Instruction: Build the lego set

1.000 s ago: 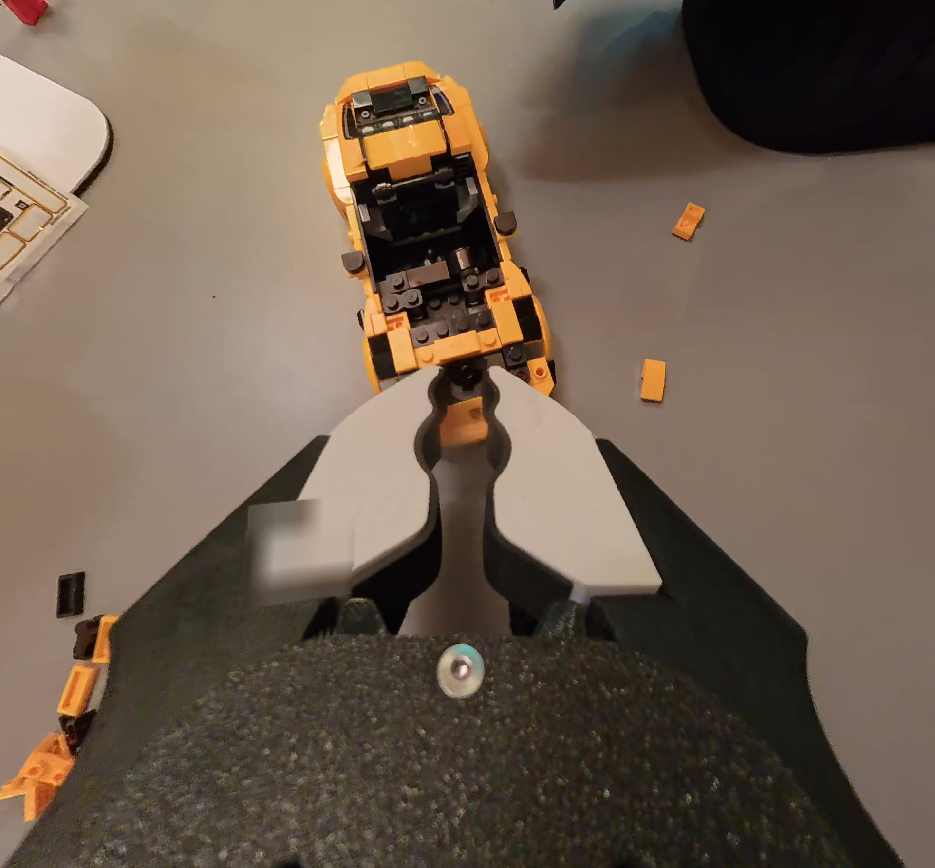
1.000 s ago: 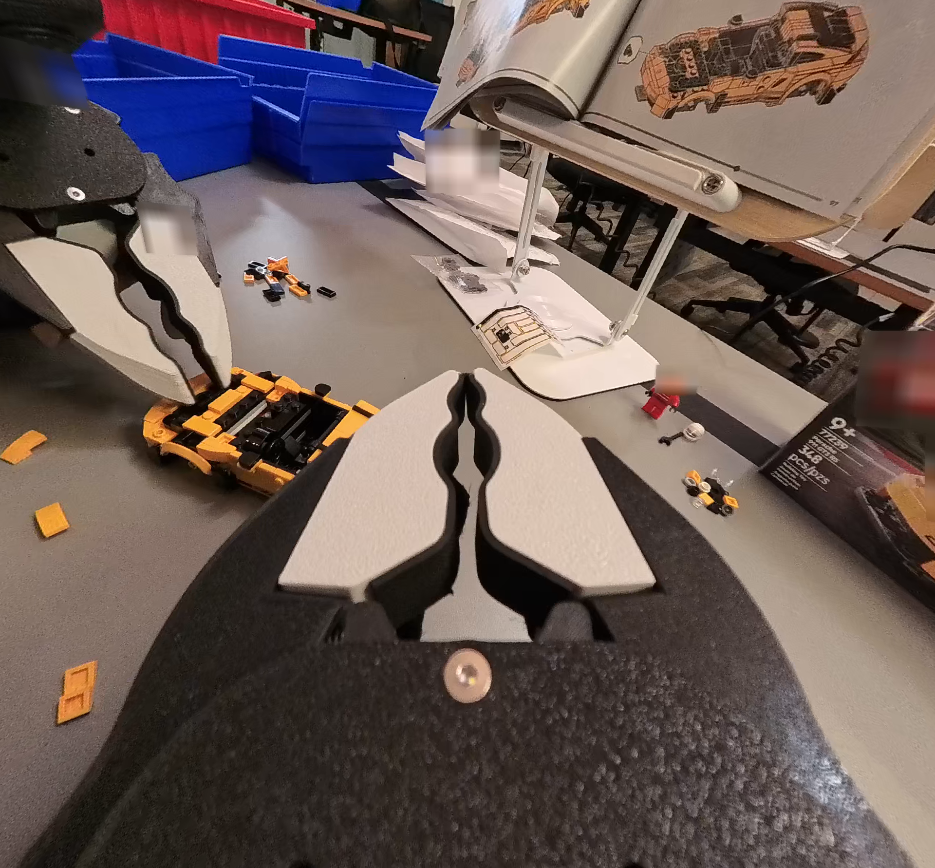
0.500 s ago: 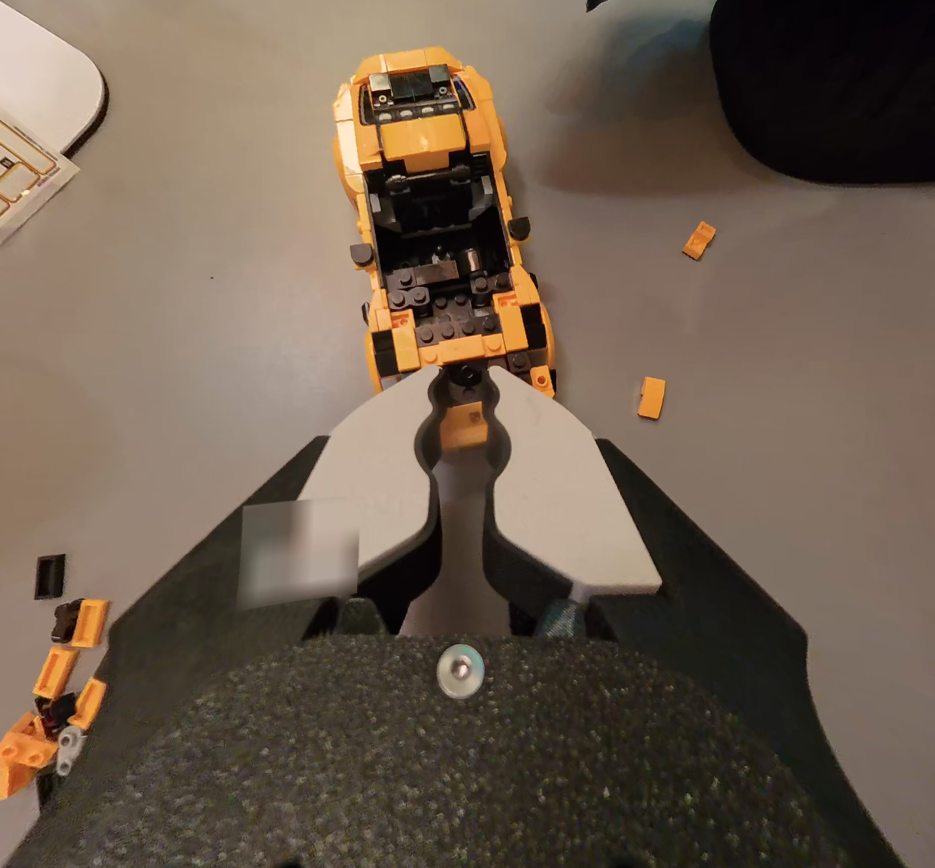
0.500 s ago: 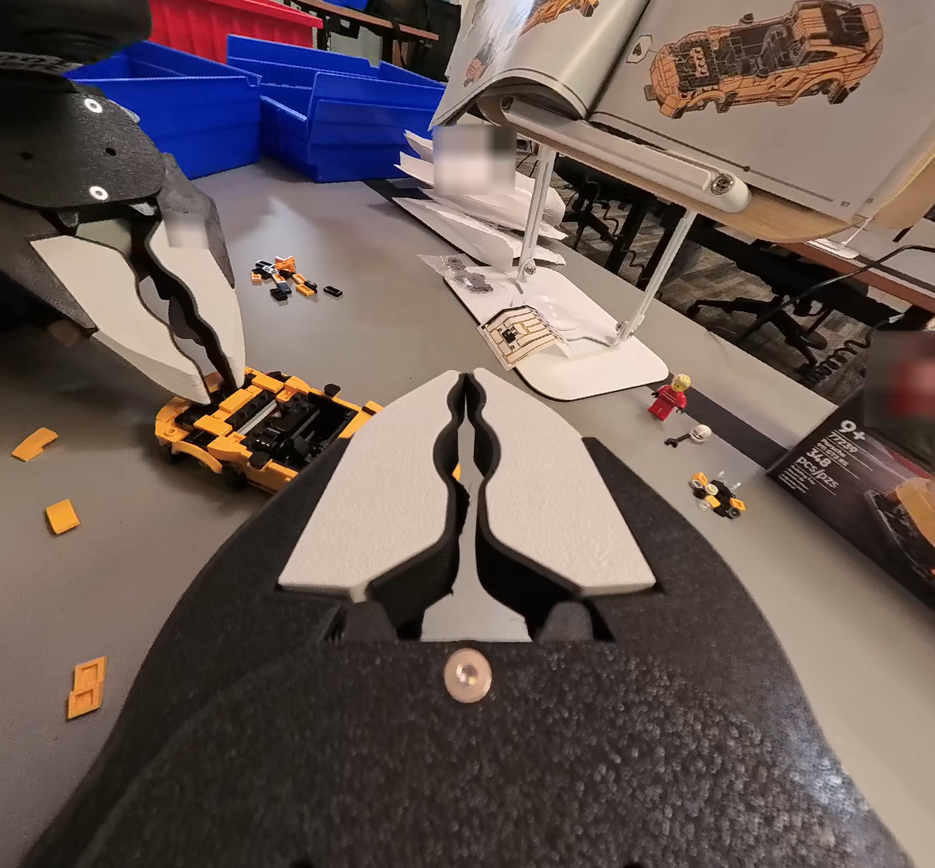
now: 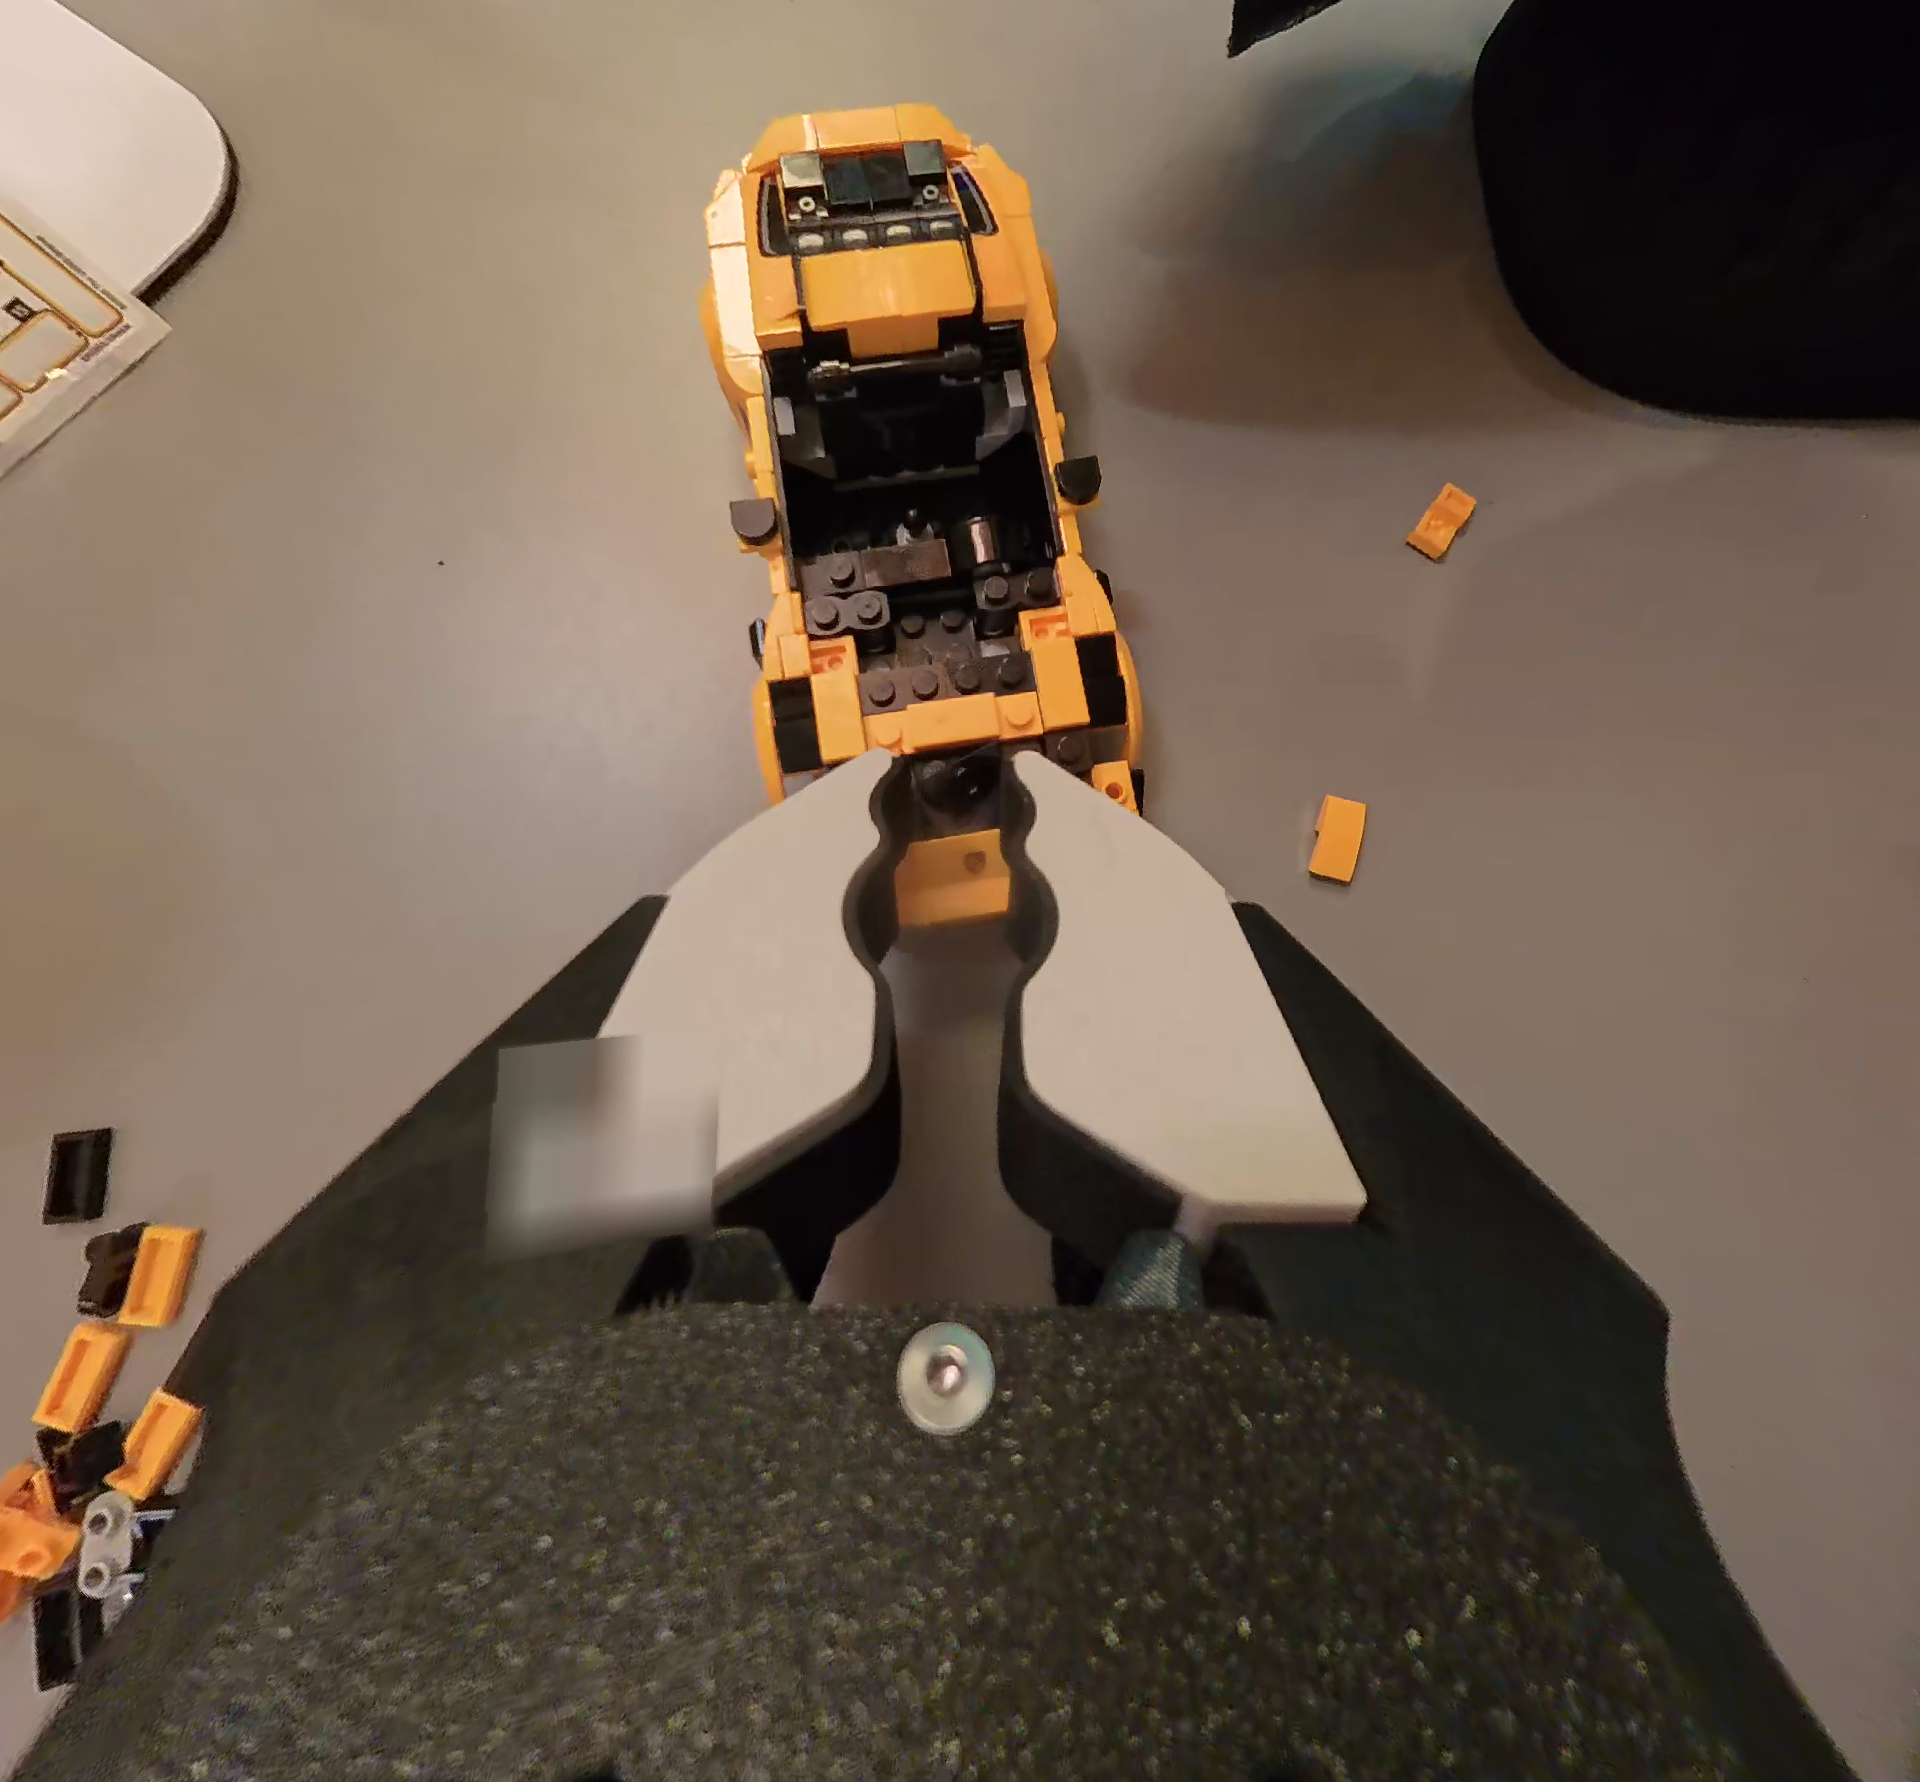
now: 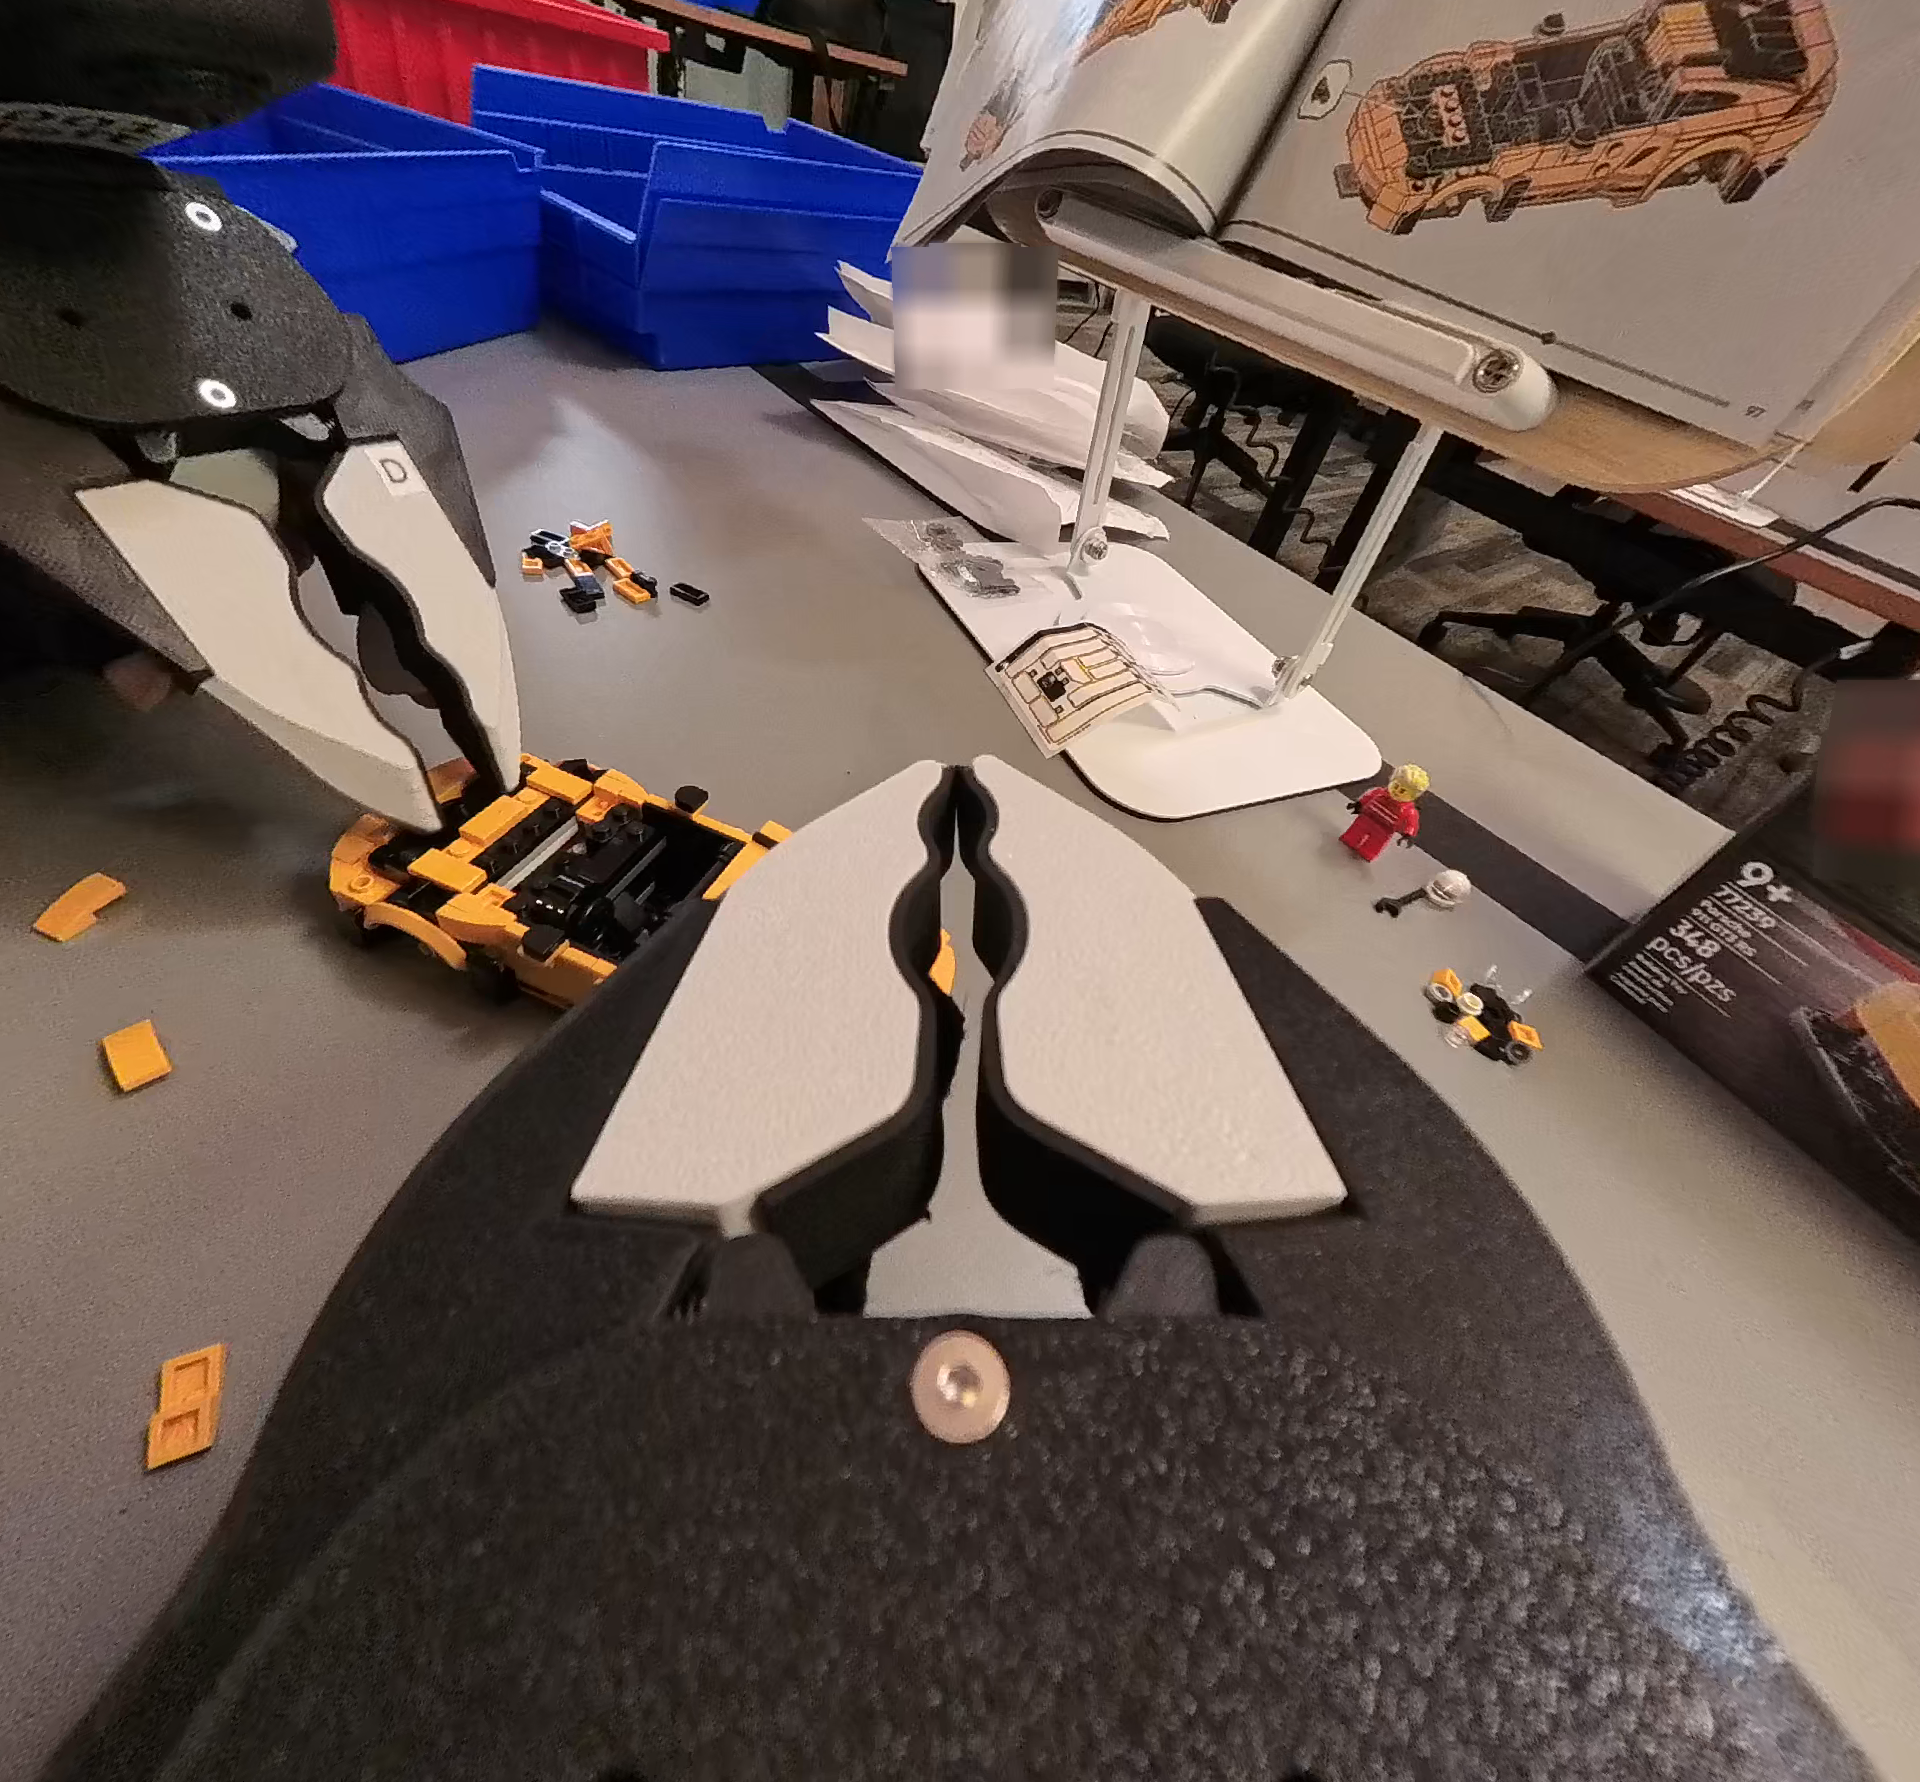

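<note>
The orange and black lego car [image 5: 904, 444] stands on the grey table, its roof open. My left gripper [image 5: 951, 766] is shut on a small orange piece [image 5: 951, 885] and holds it against the car's near end, fingertips touching the bodywork. A black round part sits right at the tips. In the right wrist view the left gripper [image 6: 457, 787] comes down on the car's [image 6: 540, 859] left end. My right gripper [image 6: 961, 766] is shut and empty, hovering beside the car's other end.
Loose orange tiles [image 5: 1338, 837] [image 5: 1442, 520] lie right of the car, and a pile of small parts [image 5: 94, 1420] lies at lower left. An instruction book on a white stand [image 6: 1195, 724], a red minifigure [image 6: 1382, 813], the set's box [image 6: 1787, 1005] and blue bins [image 6: 623, 236] stand farther off. Spacing between my two grippers at the tips: around 15 cm. From the right gripper's tips to the red minifigure [image 6: 1382, 813] is close to 25 cm.
The left gripper stays on the car's end with the orange piece. The right gripper has moved nearer the car, and the minifigure has come into its view.
</note>
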`<action>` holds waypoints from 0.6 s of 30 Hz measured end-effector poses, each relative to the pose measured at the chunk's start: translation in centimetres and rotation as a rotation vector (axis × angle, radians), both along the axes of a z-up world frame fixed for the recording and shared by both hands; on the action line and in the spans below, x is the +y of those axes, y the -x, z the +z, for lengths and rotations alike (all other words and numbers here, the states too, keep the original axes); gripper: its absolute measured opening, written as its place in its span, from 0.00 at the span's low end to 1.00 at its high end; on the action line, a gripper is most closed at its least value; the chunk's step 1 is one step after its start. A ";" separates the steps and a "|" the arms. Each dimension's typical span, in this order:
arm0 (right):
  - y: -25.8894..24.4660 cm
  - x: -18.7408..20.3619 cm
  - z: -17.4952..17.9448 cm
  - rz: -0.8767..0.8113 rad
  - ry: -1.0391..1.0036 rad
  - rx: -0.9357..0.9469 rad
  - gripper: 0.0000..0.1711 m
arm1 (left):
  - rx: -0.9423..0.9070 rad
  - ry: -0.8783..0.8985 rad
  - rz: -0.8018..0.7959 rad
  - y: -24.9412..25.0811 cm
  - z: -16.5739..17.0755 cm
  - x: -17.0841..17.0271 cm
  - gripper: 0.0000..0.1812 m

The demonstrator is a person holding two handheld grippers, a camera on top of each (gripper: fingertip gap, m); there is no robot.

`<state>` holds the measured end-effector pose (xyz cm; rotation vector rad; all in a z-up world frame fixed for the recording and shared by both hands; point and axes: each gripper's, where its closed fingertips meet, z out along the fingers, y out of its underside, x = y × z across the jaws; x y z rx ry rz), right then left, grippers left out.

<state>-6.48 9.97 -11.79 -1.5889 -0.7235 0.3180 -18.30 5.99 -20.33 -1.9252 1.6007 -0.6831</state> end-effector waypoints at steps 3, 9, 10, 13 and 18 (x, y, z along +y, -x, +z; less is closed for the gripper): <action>0.0 0.0 0.0 0.000 0.000 -0.001 0.00 | -0.004 -0.011 0.002 0.1 0.2 0.1 0.09; 0.0 0.1 -0.1 0.000 0.001 -0.002 0.00 | 0.011 -0.033 0.012 0.6 0.4 0.1 0.08; 0.0 0.1 -0.1 0.000 0.001 -0.001 0.00 | 0.014 -0.038 0.012 0.7 0.4 0.0 0.08; 0.0 0.0 -0.1 0.001 0.001 -0.003 0.00 | 0.033 -0.053 0.010 0.7 0.3 -0.2 0.06; 0.0 0.0 -0.1 0.000 -0.001 -0.003 0.00 | 0.043 -0.061 -0.004 0.4 0.0 -0.3 0.05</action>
